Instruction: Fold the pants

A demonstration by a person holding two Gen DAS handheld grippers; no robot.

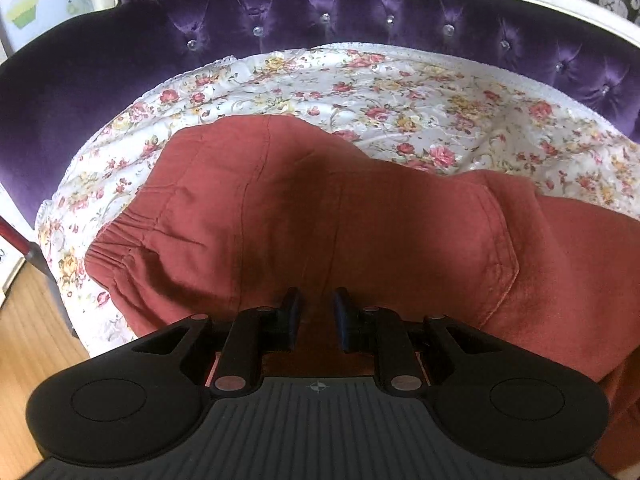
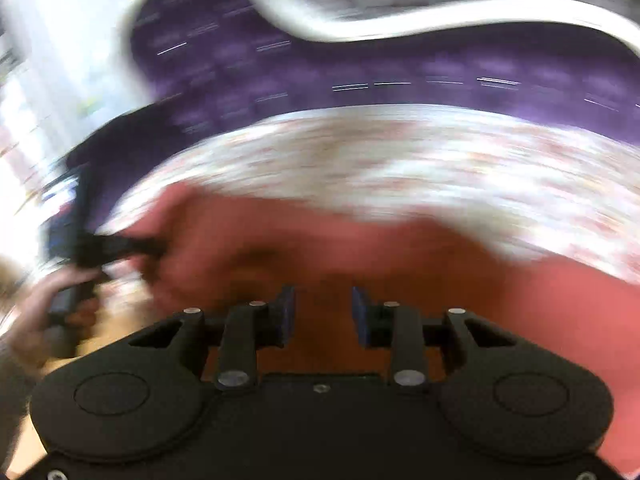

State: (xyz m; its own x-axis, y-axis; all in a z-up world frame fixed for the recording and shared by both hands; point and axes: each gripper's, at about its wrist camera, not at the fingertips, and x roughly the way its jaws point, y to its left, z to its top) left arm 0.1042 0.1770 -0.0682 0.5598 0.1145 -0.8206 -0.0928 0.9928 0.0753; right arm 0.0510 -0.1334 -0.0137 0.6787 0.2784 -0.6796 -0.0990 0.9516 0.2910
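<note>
The rust-red pants (image 1: 320,220) lie spread across a floral-print sheet (image 1: 400,96) that covers the seat of a purple tufted sofa (image 1: 280,4), with the elastic waistband (image 1: 116,248) toward the left of the left wrist view and the fabric running off past the right edge. A pocket seam (image 1: 500,248) shows on the right part of the cloth.

The left gripper (image 1: 318,312) hovers low over the near edge of the pants, its fingers set a narrow gap apart with nothing pinched between them; the cloth shows behind the gap, not in it. In the right wrist view, heavily smeared by motion, the right gripper (image 2: 323,312) has its fingers parted wider, again with no cloth caught between them. At the left of that view the person's hand (image 2: 36,320) holding the other gripper is visible beside the waistband end.

The step in hand looks like repositioning between folds: neither tool holds the garment. The next move probably calls for each gripper to settle on an edge of the pants, close on a good bite of fabric, and carry it over evenly so that the layers line up without bunching.
</note>
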